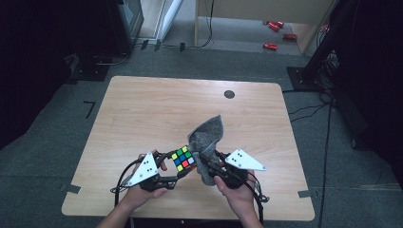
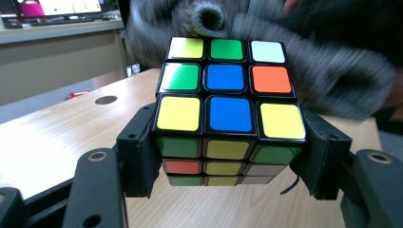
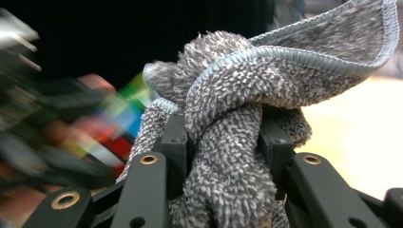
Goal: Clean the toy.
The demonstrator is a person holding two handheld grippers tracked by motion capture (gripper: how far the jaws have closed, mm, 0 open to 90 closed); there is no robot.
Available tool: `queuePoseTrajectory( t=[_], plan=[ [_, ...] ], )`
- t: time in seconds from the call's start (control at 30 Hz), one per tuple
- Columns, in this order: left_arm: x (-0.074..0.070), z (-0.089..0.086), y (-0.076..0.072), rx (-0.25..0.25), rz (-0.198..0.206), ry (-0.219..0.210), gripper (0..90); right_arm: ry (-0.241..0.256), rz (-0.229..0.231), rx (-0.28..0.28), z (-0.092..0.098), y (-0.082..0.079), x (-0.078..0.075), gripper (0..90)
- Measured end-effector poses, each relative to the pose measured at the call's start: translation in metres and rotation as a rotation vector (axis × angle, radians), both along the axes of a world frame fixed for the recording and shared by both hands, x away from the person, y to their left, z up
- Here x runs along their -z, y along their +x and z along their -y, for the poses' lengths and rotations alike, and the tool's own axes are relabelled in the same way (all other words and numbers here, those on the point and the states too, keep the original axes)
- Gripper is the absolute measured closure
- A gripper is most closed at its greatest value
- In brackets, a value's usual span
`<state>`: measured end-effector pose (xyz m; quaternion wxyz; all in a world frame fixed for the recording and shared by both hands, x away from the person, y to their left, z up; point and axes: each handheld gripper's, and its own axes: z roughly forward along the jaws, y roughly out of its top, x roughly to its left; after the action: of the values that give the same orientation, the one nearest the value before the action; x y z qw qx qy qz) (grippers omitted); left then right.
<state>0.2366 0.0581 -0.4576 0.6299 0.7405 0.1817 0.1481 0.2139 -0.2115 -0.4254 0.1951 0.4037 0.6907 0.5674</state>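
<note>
- The puzzle cube is sitting between the jaws of the left gripper, lifted a little above the table, near its front edge and about the middle.
- In the left gripper view the cube is being clamped on its two sides by the black jaws, and its top face is showing yellow, green, white, blue and orange squares.
- The grey cloth is lying just beside the cube on its right and is touching it; one corner of the cloth is standing up and pointing away from the person.
- The right gripper is clenching on a bunched part of the cloth, and a stitched edge is folding over the jaws.
- The person's left hand and right hand are holding the grippers from the bottom.
- A dark round spot is lying on the far part of the table, well apart from the cube.
</note>
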Motion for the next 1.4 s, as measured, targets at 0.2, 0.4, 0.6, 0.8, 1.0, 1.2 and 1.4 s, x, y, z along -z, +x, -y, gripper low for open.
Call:
queuePoseTrajectory(
  t=[0.2,0.4,0.6,0.8,1.0,1.2,1.4],
  plan=[
    [-0.003,-0.011,0.010,-0.037,-0.102,-0.131,34.5,0.054,-0.134,-0.020,0.004,0.013,0.030,63.6],
    [-0.004,-0.019,0.015,-0.066,-0.152,-0.196,34.5,0.080,-0.093,-0.222,-0.028,0.001,0.038,65.4],
    [-0.005,-0.024,0.018,-0.064,-0.188,-0.225,34.5,-0.041,-0.017,-0.234,-0.042,-0.006,0.035,65.1],
    [-0.004,-0.018,0.018,-0.047,-0.203,-0.205,34.5,-0.053,0.088,-0.131,-0.025,-0.005,0.030,64.1],
    [-0.003,-0.022,0.021,-0.074,-0.225,-0.196,34.5,-0.235,0.067,-0.298,-0.048,-0.010,0.042,62.3],
    [0.000,-0.023,0.024,-0.091,-0.247,-0.179,34.5,-0.245,0.008,-0.043,-0.012,0.015,0.056,60.5],
    [0.003,-0.022,0.028,-0.109,-0.272,-0.153,34.5,-0.263,-0.049,0.049,0.011,0.031,0.071,39.1]
  ],
)
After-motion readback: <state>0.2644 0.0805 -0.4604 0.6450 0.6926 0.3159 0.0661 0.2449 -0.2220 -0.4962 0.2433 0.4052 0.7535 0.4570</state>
